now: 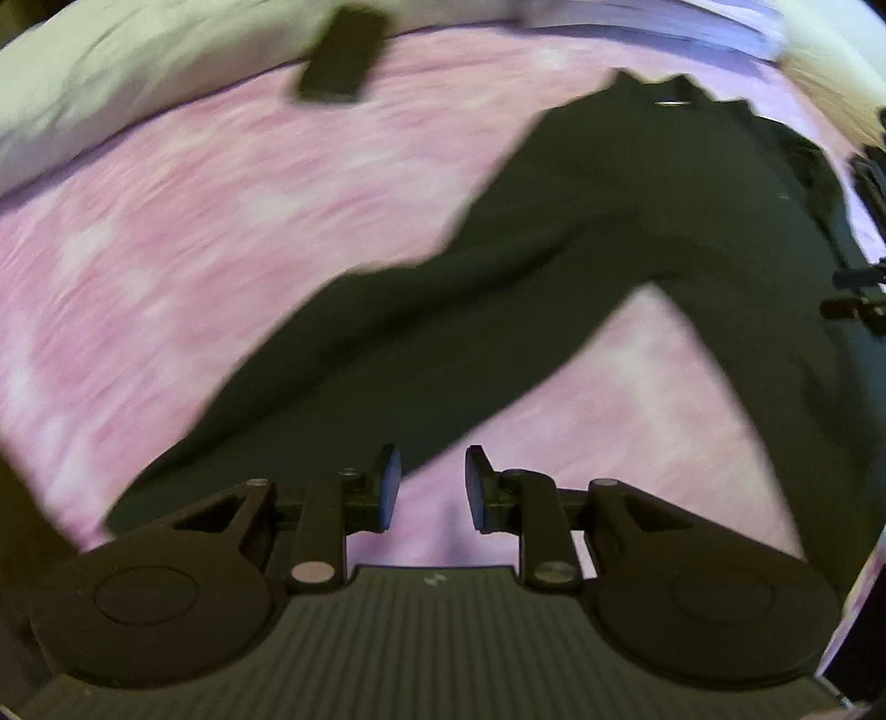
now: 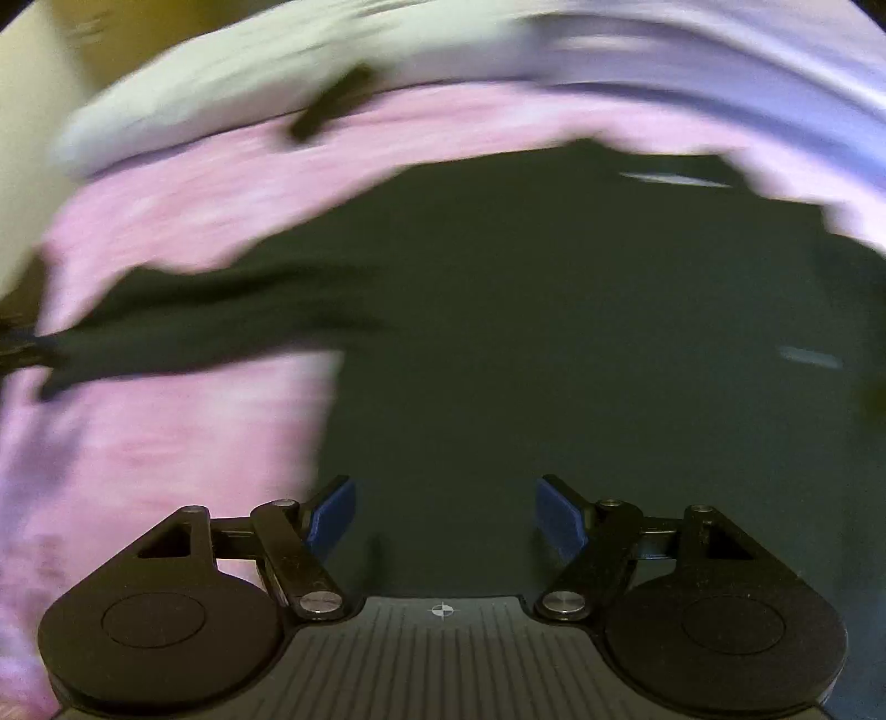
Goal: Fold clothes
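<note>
A dark green long-sleeved garment (image 1: 609, 249) lies spread on a pink bedspread (image 1: 194, 232). One long part of it runs down to the lower left in the left wrist view. My left gripper (image 1: 433, 487) hovers above the lower edge of that part, jaws a little apart, with nothing between the blue pads. In the right wrist view the garment's body (image 2: 554, 332) fills the middle and a sleeve reaches left. My right gripper (image 2: 446, 518) is wide open over the body and holds nothing. Both views are blurred.
A white pillow (image 1: 83, 72) lies at the far left of the bed, with a dark flat rectangular object (image 1: 343, 52) beside it. Lavender striped fabric (image 1: 720, 27) lies along the far right. The other gripper's dark parts (image 1: 864, 299) show at the right edge.
</note>
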{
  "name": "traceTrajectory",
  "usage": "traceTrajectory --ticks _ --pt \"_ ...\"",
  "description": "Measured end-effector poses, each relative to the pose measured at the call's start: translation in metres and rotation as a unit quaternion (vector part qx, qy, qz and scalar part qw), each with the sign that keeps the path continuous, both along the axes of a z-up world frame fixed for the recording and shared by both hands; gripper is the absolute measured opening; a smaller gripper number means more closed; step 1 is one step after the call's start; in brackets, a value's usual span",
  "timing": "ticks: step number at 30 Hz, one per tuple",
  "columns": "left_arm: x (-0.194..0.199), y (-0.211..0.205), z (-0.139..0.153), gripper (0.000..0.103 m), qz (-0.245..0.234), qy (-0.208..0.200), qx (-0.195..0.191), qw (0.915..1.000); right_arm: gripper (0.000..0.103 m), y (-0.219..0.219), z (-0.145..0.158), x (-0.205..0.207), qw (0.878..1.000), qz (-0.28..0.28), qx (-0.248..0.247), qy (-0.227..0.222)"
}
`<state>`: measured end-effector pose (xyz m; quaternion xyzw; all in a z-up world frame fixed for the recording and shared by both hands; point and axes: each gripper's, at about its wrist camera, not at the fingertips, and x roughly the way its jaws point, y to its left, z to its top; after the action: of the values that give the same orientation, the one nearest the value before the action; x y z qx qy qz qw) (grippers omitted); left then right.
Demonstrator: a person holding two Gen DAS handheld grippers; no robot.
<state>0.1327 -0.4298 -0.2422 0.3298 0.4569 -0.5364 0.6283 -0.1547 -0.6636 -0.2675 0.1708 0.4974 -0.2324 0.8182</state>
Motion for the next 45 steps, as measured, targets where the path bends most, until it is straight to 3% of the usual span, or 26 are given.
traceTrajectory --ticks 5,9,12,14,17,20,24,26,28,29,32,35,36,37,38,39,40,41,42,45 --pt "-0.105 -0.083 -0.001 0.026 -0.054 0.004 -0.008 0.9985 0.075 -0.089 -0.028 -0.091 0.994 -0.039 -0.045 0.093" --pt "-0.200 -0.162 -0.011 0.026 -0.101 0.033 -0.008 0.9943 0.071 -0.140 -0.024 -0.131 0.999 -0.018 0.012 0.050" --pt "-0.267 -0.226 -0.016 0.034 -0.149 0.045 -0.026 0.9875 0.069 -0.176 -0.013 -0.160 0.998 -0.008 0.056 0.003" --pt "-0.306 -0.277 -0.016 0.034 -0.194 0.031 -0.040 0.9798 0.069 -0.196 0.000 -0.181 0.996 -0.023 0.075 -0.036" --pt "-0.354 -0.345 -0.012 0.035 -0.278 -0.001 -0.059 0.9588 0.069 -0.218 0.005 -0.215 0.988 -0.088 0.104 -0.071" --pt "-0.397 -0.403 -0.008 0.042 -0.364 -0.035 -0.079 0.9272 0.069 -0.224 -0.006 -0.244 0.968 -0.164 0.160 -0.106" --pt "-0.439 -0.445 -0.013 0.045 -0.483 -0.091 -0.098 0.8652 0.069 -0.214 -0.027 -0.249 0.955 -0.198 0.191 -0.107" --pt "-0.454 -0.460 -0.019 0.046 -0.534 -0.127 -0.101 0.8296 0.068 -0.204 -0.028 -0.240 0.966 -0.173 0.167 -0.096" --pt "-0.463 -0.472 -0.025 0.046 -0.575 -0.142 -0.099 0.7994 0.067 -0.198 -0.025 -0.233 0.975 -0.151 0.139 -0.079" --pt "-0.468 -0.478 -0.027 0.046 -0.595 -0.150 -0.097 0.7836 0.058 -0.197 -0.021 -0.235 0.978 -0.149 0.127 -0.071" --pt "-0.478 -0.493 -0.037 0.046 -0.650 -0.163 -0.075 0.7385 0.057 -0.191 -0.004 -0.240 0.979 -0.156 0.098 -0.089" --pt "-0.488 -0.505 -0.056 0.046 -0.702 -0.169 -0.039 0.6904 0.057 -0.191 -0.023 -0.236 0.975 -0.160 0.126 -0.087" --pt "-0.489 -0.508 -0.060 0.045 -0.708 -0.169 -0.028 0.6848 0.056 -0.190 -0.032 -0.235 0.974 -0.161 0.135 -0.083" --pt "-0.489 -0.511 -0.065 0.035 -0.711 -0.169 -0.017 0.6828 0.054 -0.192 -0.033 -0.235 0.975 -0.160 0.134 -0.080" --pt "-0.489 -0.514 -0.069 0.018 -0.713 -0.169 -0.006 0.6807 0.028 -0.195 -0.032 -0.236 0.976 -0.158 0.130 -0.077" --pt "-0.488 -0.517 -0.073 0.016 -0.715 -0.169 0.005 0.6785 0.005 -0.197 -0.031 -0.236 0.977 -0.156 0.127 -0.074" --pt "-0.485 -0.518 -0.070 0.012 -0.707 -0.162 0.001 0.6879 0.005 -0.202 -0.028 -0.245 0.974 -0.156 0.141 -0.080" --pt "-0.480 -0.519 -0.064 0.010 -0.697 -0.153 -0.009 0.7009 0.004 -0.207 -0.022 -0.251 0.975 -0.154 0.142 -0.080" --pt "-0.474 -0.520 -0.055 0.009 -0.680 -0.143 -0.022 0.7191 0.001 -0.212 -0.014 -0.257 0.975 -0.151 0.141 -0.079" --pt "-0.455 -0.525 -0.026 0.009 -0.615 -0.105 -0.062 0.7793 0.000 -0.238 0.024 -0.271 0.984 -0.130 0.104 -0.061"
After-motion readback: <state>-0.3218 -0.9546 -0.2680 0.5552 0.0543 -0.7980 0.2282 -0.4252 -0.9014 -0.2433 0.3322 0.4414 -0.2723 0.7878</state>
